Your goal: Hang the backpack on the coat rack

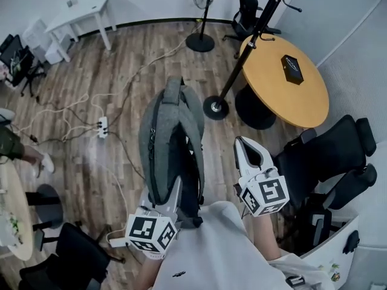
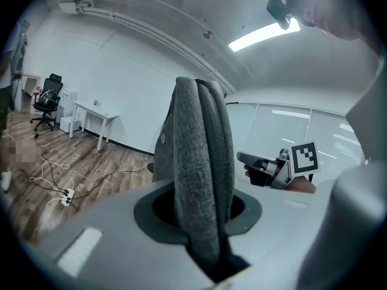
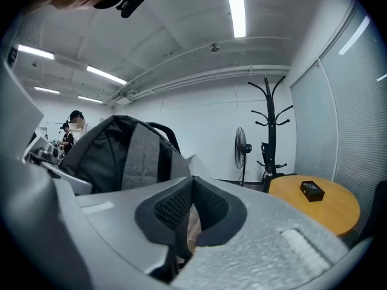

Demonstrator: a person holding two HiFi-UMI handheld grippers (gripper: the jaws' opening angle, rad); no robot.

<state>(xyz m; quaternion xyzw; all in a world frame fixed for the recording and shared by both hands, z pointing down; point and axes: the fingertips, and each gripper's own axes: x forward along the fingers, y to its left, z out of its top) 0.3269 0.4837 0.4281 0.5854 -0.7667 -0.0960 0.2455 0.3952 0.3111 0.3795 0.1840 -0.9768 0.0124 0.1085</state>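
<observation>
Closest in, the left gripper (image 1: 175,193) pointed slightly below level, and its fingers (image 2: 109,234) were clamped on a thick grey strap (image 2: 201,174) of the backpack (image 1: 172,141). In the left gripper view the strap rose upright out of the gap between the 2 fingers and filled it. The grey backpack hung from that grip above the wood floor (image 1: 121,71), straight ahead of the person, with its dark inner side turned toward the right.

Just to the right, the right gripper (image 1: 248,145) was apart from the bag. Its 2 fingers (image 3: 260,228) were drawn together, pads meeting at the tips with nothing between them. The right gripper view showed the backpack to its left.

Beside the right gripper stood a black office chair (image 1: 329,156). On the floor to the left of the bag lay a white power strip (image 1: 101,127) with its cables.

Beyond the bag and to its right stood the black coat rack (image 1: 242,59), its round base on the floor just past the top of the backpack and its hooks at the top edge of the head view. The backpack was not on it. A round wooden desk (image 1: 302,101) stood behind the pole, carrying 1 black box (image 1: 292,69).

Farther off were a floor fan (image 1: 202,17) and, at the far left, a white desk (image 1: 81,9).
</observation>
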